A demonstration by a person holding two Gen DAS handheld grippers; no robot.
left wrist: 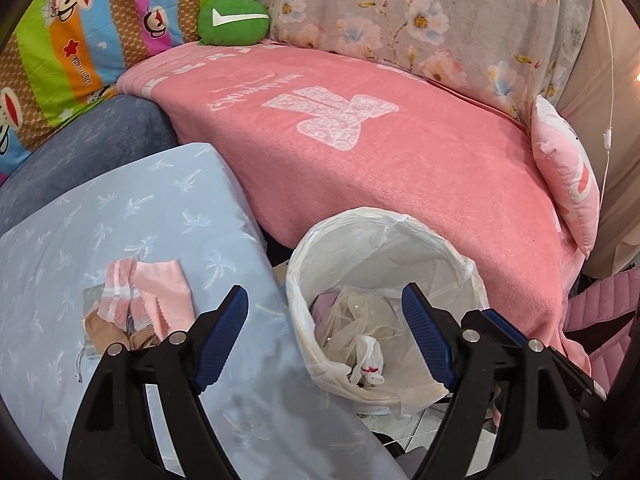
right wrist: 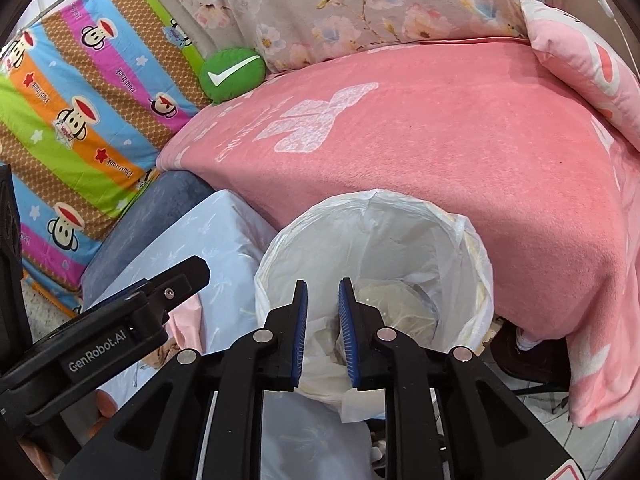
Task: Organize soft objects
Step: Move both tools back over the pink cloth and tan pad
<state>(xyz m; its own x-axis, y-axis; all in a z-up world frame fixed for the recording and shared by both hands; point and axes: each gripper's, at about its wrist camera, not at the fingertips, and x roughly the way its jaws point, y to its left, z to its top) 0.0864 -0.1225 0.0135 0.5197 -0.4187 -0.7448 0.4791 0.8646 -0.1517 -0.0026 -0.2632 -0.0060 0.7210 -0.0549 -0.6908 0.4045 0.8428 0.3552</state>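
I am holding the left gripper wide open and empty, the right gripper narrowly parted and empty, over the lined bin; white sock binned, pink cloths remaining on the blue cushion.

One lined bin; one green cushion; one pink pillow; one pink blanket; two tools.

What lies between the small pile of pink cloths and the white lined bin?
In the left wrist view, only bare light blue cushion lies between the pink cloths and the bin, besides the left gripper's finger overhead.
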